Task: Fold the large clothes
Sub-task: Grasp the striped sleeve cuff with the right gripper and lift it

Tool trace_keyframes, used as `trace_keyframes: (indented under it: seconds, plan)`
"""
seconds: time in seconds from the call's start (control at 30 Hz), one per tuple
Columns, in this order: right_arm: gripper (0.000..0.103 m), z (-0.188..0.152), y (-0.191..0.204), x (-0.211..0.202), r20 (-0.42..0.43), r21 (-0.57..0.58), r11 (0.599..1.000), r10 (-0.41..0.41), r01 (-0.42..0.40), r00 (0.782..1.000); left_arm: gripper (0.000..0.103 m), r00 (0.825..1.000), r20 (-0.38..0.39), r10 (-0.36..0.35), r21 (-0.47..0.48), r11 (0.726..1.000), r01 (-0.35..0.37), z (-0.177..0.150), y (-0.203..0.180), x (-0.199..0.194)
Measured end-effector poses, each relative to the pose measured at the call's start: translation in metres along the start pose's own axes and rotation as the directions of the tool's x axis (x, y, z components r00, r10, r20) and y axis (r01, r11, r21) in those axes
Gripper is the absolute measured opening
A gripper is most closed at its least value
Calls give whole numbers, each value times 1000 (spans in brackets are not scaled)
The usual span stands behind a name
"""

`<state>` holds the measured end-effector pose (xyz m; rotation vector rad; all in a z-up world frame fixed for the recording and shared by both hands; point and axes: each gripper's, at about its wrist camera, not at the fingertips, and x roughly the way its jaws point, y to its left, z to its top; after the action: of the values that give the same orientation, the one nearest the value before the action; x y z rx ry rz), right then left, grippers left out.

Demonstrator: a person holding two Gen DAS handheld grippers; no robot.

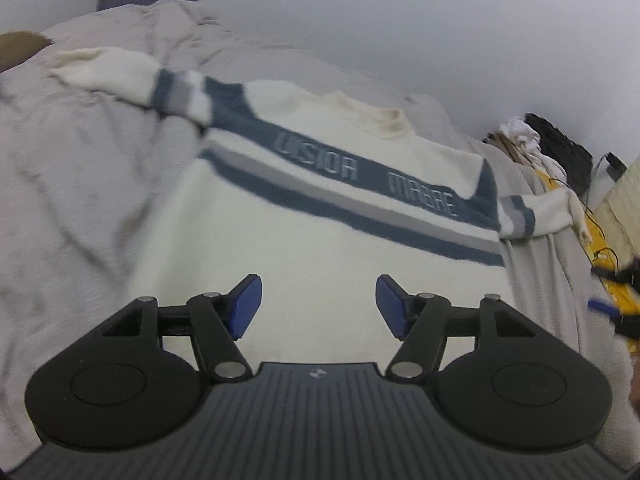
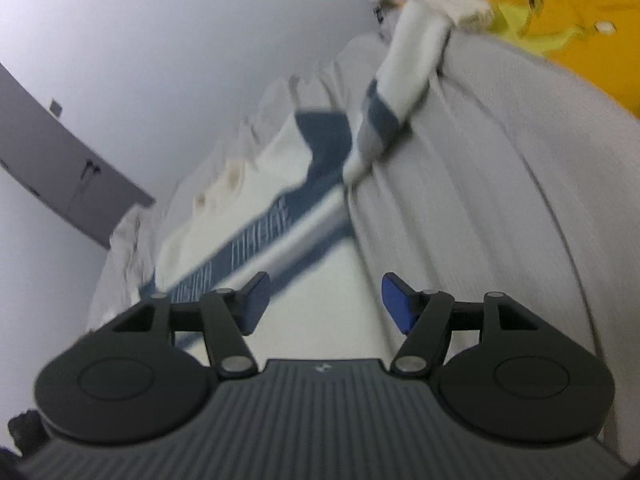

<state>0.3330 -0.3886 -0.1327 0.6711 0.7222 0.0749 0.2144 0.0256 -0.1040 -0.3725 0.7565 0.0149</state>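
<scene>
A cream sweater [image 1: 304, 232] with blue and grey chest stripes and lettering lies spread flat on a grey bed cover [image 1: 80, 200], collar far from me. Its left sleeve [image 1: 120, 72] stretches out to the upper left, its right sleeve [image 1: 552, 208] hangs over the bed's right side. My left gripper [image 1: 318, 306] is open and empty above the sweater's lower body. My right gripper [image 2: 322, 304] is open and empty over the sweater's lower right edge [image 2: 320, 272]. The right sleeve [image 2: 404, 80] shows draped over the cover in the right wrist view.
Yellow fabric [image 2: 560, 12] and a heap of white cloth [image 1: 524, 136] lie beyond the bed's right side, with black cables and a dark object [image 1: 560, 140]. A pale wall [image 1: 400, 20] stands behind the bed. A dark door panel [image 2: 60, 168] is on the wall.
</scene>
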Motion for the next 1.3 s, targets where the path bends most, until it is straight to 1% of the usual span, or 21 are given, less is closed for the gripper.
trace_keyframes:
  seconds: [0.1, 0.17, 0.27, 0.37, 0.43, 0.53, 0.63, 0.67, 0.7, 0.73, 0.77, 0.8, 0.87, 0.93, 1.0, 1.07, 1.1, 1.13, 1.17, 1.23, 1.3]
  plan:
    - [65, 24, -11, 19, 74, -7, 1000, -8, 9, 997, 69, 1000, 15, -8, 24, 1000, 8, -9, -12, 33]
    - [65, 39, -24, 38, 110, 10, 1000, -12, 11, 994, 69, 1000, 17, -3, 36, 999, 2, -15, -14, 57]
    - [64, 56, -42, 72, 146, 26, 999, -43, 40, 988, 69, 1000, 14, 17, 52, 998, -18, -23, -11, 87]
    - [64, 70, -57, 108, 183, 2, 998, -60, 61, 981, 69, 1000, 12, 28, 60, 998, -29, -24, -2, 107]
    - [62, 78, -65, 133, 202, -7, 998, -58, 60, 978, 69, 1000, 17, 26, 57, 998, -27, -23, 2, 118]
    - [61, 89, -73, 168, 225, -24, 998, -53, 60, 973, 69, 998, 47, 43, 94, 994, -48, -23, -2, 133]
    - [59, 101, -77, 199, 266, -48, 997, -46, 61, 963, 70, 996, 77, 44, 128, 990, -54, -20, -7, 146]
    - [57, 106, -78, 208, 285, -58, 996, -49, 69, 957, 70, 995, 84, 52, 144, 988, -63, -20, -9, 150]
    - [51, 111, -80, 215, 308, -61, 995, -60, 82, 949, 70, 994, 91, 61, 159, 984, -75, -19, -12, 155]
    - [47, 117, -81, 222, 343, -58, 993, -77, 102, 936, 70, 993, 99, 64, 171, 982, -80, -19, -14, 158]
    - [39, 124, -82, 227, 378, -50, 992, -92, 120, 921, 70, 992, 106, 64, 178, 981, -82, -20, -14, 161]
    - [33, 129, -82, 229, 414, -42, 990, -104, 133, 904, 70, 992, 110, 65, 182, 980, -84, -19, -14, 164]
    - [29, 143, -82, 233, 485, -29, 986, -128, 162, 865, 71, 992, 110, 60, 174, 982, -79, -18, -12, 168]
    - [29, 161, -84, 235, 544, -10, 979, -166, 204, 822, 71, 993, 110, 52, 162, 984, -69, -17, -10, 169]
    - [28, 182, -87, 232, 586, 26, 973, -201, 230, 785, 71, 993, 109, 43, 152, 987, -60, -16, -8, 169]
    - [24, 202, -91, 225, 626, 63, 966, -234, 251, 744, 71, 993, 111, 35, 143, 988, -51, -16, -6, 167]
    - [22, 211, -93, 221, 640, 77, 963, -245, 257, 729, 71, 993, 109, 33, 139, 989, -49, -16, -6, 167]
    - [22, 219, -94, 218, 649, 78, 961, -250, 265, 719, 71, 994, 108, 33, 135, 990, -47, -16, -5, 167]
    - [20, 225, -94, 214, 658, 66, 958, -253, 280, 709, 71, 994, 109, 32, 132, 990, -46, -15, -4, 166]
    - [19, 234, -91, 205, 683, 39, 950, -251, 309, 686, 71, 993, 110, 32, 128, 991, -46, -16, -4, 166]
    - [16, 245, -93, 192, 708, 43, 944, -261, 329, 656, 71, 993, 110, 35, 128, 991, -49, -16, -4, 166]
